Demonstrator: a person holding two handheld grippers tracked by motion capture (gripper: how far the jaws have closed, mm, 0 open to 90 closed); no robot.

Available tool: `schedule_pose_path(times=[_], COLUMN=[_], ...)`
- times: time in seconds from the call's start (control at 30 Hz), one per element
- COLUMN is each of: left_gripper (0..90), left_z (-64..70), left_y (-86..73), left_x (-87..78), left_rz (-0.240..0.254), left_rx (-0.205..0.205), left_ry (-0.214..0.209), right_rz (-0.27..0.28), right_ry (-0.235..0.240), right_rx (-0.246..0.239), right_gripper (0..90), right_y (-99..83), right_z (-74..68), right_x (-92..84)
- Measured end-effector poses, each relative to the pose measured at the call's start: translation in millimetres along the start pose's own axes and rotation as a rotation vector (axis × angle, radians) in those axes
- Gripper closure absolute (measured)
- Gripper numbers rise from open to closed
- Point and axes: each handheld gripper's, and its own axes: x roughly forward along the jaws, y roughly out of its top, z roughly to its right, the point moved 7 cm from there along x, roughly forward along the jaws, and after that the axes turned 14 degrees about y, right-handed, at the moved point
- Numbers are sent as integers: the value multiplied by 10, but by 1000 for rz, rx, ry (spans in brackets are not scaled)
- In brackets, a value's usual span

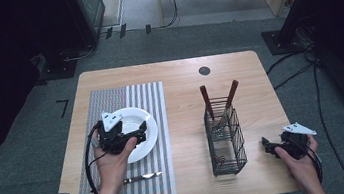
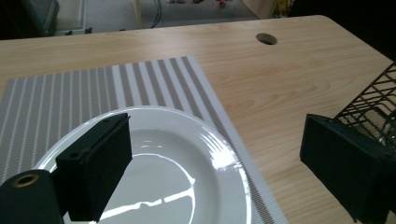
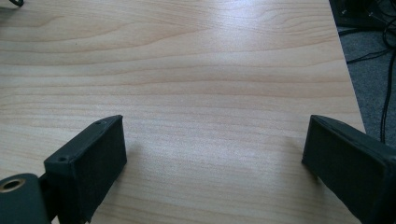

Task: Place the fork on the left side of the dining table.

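A white plate (image 1: 145,118) rests on a grey striped placemat (image 1: 124,95) at the table's left. My left gripper (image 1: 140,133) hovers open over the plate, nothing between its fingers. In the left gripper view the plate (image 2: 187,186) lies under the wide-apart jaws of that gripper (image 2: 217,140). A black wire caddy (image 1: 225,140) stands right of centre and holds two brown-handled utensils (image 1: 205,98) and a fork. My right gripper (image 1: 267,146) is open near the front right corner, right of the caddy. Bare wood lies beneath it in the right gripper view (image 3: 215,140).
A table knife (image 1: 143,177) lies on the placemat's front edge, below the plate. A round cable hole (image 1: 204,70) sits near the table's far edge. The caddy's mesh (image 2: 373,107) shows at the right of the left gripper view. Cables run on the floor (image 1: 307,69) to the right.
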Motion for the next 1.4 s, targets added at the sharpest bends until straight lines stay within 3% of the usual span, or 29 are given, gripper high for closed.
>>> schedule_pose_path(times=[0.3,0.33,0.47,0.67,1.2,1.4], left_gripper=[94,94,96,145,166,265], left_z=[445,445,648,872,1331,1460], left_y=[118,118,164,272,420,488], left_x=[126,126,207,254,479,527], left_rz=[-1,-1,-5,27,-1,5], left_rx=[21,21,7,17,39,42], left_ry=[-84,-84,-135,-194,-293,-311], right_rz=[1,1,1,2,2,3], right_ry=[0,0,1,1,1,1], right_rx=[0,1,0,0,1,4], right_gripper=[57,57,56,57,56,58], right_y=[1,0,0,1,1,0], right_z=[0,0,0,1,1,1], right_x=[1,1,1,0,0,-2])
